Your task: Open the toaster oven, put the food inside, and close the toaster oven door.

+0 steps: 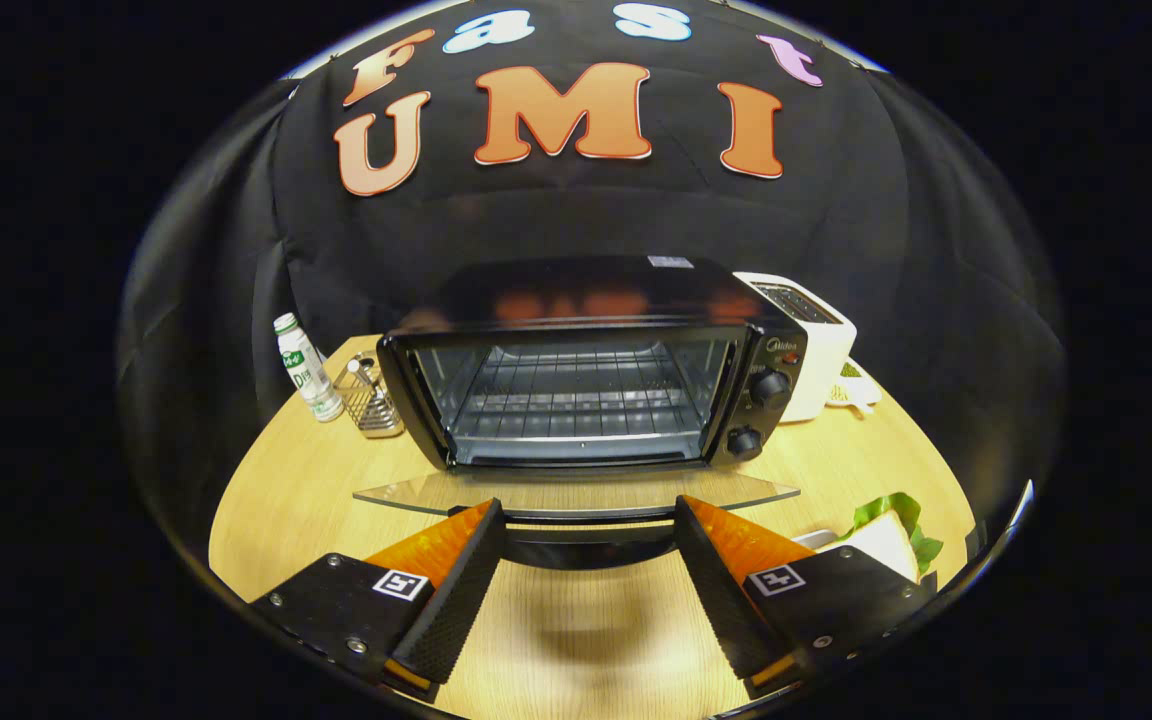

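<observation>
The gripper (591,520) was spread wide, holding nothing; the handle (591,540) of the oven door (576,492) sat between its fingertips (contact could not be told). The glass door lay folded down flat, just ahead of the fingers. Beyond it stood the toaster oven (591,365), open, a bare wire rack (576,400) inside, two knobs (768,388) on its right panel. The sandwich (886,535), with lettuce, lay on the wooden table (286,500) beside the right finger. Left of the oven stood a small bottle (304,378) and a wire holder (371,400); right of it, a white toaster (816,335).
</observation>
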A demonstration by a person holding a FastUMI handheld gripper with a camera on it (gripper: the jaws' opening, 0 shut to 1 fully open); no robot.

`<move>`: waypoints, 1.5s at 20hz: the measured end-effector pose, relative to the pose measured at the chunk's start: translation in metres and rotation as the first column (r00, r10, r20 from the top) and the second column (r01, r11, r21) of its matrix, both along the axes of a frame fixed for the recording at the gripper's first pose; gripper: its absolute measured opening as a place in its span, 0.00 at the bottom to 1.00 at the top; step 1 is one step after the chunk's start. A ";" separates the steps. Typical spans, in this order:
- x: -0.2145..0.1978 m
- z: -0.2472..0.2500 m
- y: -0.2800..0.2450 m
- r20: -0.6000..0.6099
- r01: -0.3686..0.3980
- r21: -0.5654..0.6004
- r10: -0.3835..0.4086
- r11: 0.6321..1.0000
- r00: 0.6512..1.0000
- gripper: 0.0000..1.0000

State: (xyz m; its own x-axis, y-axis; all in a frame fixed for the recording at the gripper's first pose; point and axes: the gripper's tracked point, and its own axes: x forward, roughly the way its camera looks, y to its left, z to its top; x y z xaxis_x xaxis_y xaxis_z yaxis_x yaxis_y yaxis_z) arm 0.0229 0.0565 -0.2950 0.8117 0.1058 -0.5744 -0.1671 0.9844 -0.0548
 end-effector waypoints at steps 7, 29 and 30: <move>-0.025 -0.039 -0.006 -0.091 0.010 -0.008 -0.011 1.000 0.996 1.00; -0.009 0.000 -0.082 -0.142 0.038 0.046 -0.032 0.998 0.989 1.00; -0.007 0.008 -0.090 -0.148 0.040 0.066 -0.030 0.997 0.988 1.00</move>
State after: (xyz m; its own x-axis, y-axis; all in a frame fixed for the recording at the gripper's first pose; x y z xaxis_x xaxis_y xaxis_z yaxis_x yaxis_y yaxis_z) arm 0.0162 -0.0335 -0.2871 0.7228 0.1223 -0.6802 -0.1336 0.9904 0.0361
